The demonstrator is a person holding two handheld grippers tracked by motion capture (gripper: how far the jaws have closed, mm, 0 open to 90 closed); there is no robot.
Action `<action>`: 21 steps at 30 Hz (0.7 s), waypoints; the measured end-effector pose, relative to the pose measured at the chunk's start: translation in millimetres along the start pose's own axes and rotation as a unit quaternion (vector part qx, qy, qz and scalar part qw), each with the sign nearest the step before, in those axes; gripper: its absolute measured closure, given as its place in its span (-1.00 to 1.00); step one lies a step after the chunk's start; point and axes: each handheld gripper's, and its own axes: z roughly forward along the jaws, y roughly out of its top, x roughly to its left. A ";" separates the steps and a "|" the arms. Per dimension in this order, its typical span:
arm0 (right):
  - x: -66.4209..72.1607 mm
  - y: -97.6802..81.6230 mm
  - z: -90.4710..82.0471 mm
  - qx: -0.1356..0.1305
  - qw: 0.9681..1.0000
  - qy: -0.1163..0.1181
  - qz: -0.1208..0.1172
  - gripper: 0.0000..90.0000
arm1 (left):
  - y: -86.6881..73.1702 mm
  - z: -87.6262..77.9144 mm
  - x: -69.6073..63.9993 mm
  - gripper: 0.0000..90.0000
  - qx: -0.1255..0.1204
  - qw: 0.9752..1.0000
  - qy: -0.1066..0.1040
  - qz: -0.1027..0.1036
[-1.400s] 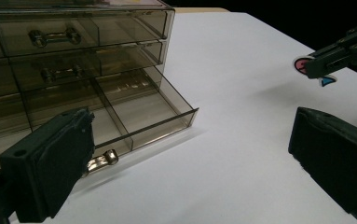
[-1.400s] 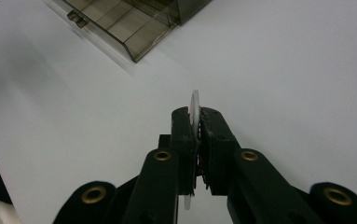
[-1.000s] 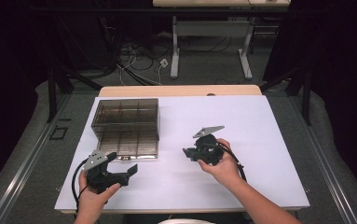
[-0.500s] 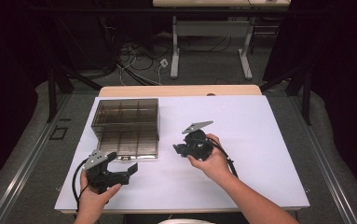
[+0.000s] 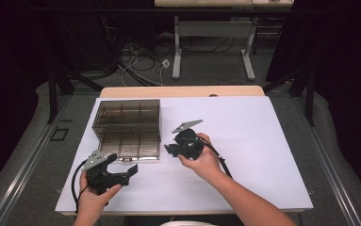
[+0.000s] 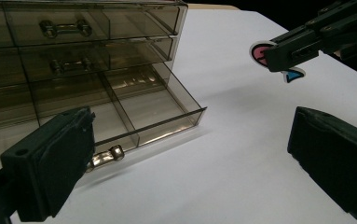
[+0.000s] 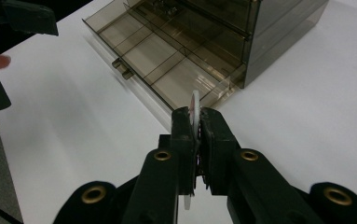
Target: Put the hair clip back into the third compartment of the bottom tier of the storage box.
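While the left tool (image 5: 130, 170) rests open, the right tool (image 7: 197, 122) pinches a flat sticker (image 7: 195, 105) beside the drawer (image 7: 167, 65).

White table (image 5: 263, 141) bearing a smoky drawer cabinet (image 5: 127, 123).

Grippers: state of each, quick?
Left gripper: open, empty.
Right gripper: shut on thin flat white-edged pink-and-blue sticker-like piece.
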 end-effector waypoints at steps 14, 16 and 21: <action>13.9 11.3 22.7 -0.001 1.000 0.005 -0.006 0.88 | -2.4 1.9 -0.1 -0.97 -0.007 1.000 0.006 0.013; 14.5 12.6 26.1 -0.001 1.000 0.006 -0.006 0.88 | -3.2 2.6 0.7 -0.97 -0.005 1.000 0.006 0.014; 14.3 15.3 35.6 -0.003 1.000 0.009 0.000 0.88 | -4.0 3.1 1.6 -0.95 -0.006 1.000 0.008 0.014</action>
